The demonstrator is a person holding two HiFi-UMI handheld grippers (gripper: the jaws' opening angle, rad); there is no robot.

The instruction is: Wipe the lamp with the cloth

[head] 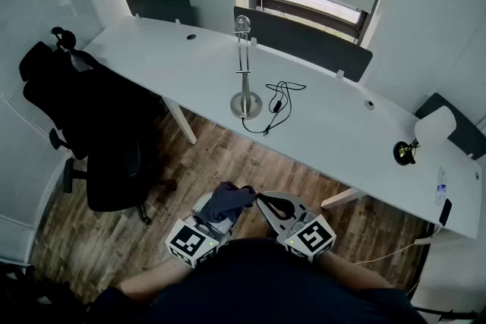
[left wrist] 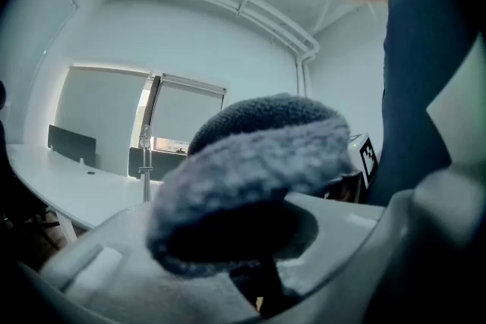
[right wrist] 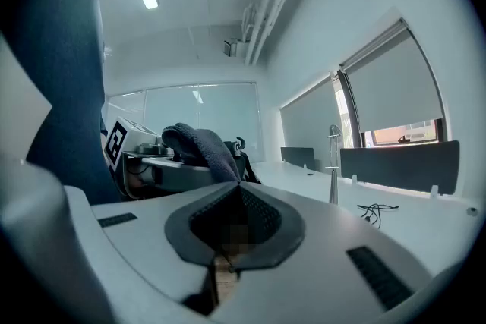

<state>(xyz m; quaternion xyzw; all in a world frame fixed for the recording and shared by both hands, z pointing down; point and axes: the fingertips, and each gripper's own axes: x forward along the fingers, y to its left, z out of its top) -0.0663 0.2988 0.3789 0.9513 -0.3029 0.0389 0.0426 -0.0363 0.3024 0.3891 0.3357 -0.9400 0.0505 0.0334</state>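
The left gripper [head: 225, 212] grips the cloth [head: 228, 196], the right gripper [head: 266, 202] is closed empty, and the upright lamp [head: 244, 80] stands well ahead, between both.

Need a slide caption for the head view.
Left gripper holds the dark cloth beside the right gripper, short of the white desk where the lamp stands.
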